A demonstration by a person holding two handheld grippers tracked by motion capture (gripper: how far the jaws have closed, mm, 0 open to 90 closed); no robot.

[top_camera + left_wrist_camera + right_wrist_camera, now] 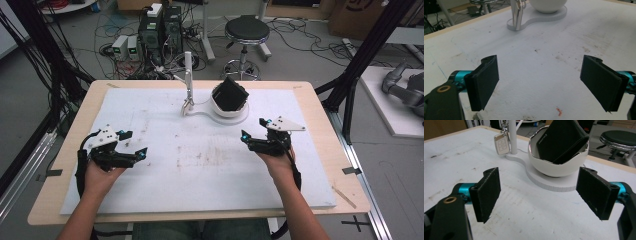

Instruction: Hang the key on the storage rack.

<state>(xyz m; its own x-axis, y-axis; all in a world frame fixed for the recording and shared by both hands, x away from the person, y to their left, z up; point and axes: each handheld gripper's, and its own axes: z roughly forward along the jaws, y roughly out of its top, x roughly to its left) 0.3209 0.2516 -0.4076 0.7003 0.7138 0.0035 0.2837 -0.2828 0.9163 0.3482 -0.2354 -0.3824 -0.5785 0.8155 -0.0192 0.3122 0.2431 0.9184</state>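
Nearest the worktop's front edge, the person's two forearms come in, each hand holding a gripper over the white mat [165,190] that covers the wooden worktop [325,130]. The left gripper [136,144] sits toward the left edge, about midway between front and back; in the left gripper view its jaws stand wide apart with nothing between them but bare, scuffed mat, and a small reddish speck [559,111] lies on the mat just ahead of them. The right gripper [253,129] sits toward the right edge, slightly farther back than the left one. Its jaws are also spread wide and empty, and the pads frame the stand beyond them without touching it.

Farther on, near the middle of the back edge, stands a white stand [554,183] with a flat base. On the base's wider end rests a white egg-shaped bowl [556,167] with a shiny rim, and a black wallet [562,140] leans tilted inside it, one corner sticking up above the rim. From the base's narrower end rises a thin white post [512,137], and a car key fob [502,143] hangs against it on what looks like a small ring, though the attachment is too small to make out.

Beyond the worktop are a round black stool [247,31], computer towers [161,27] and tangled cables on the floor.
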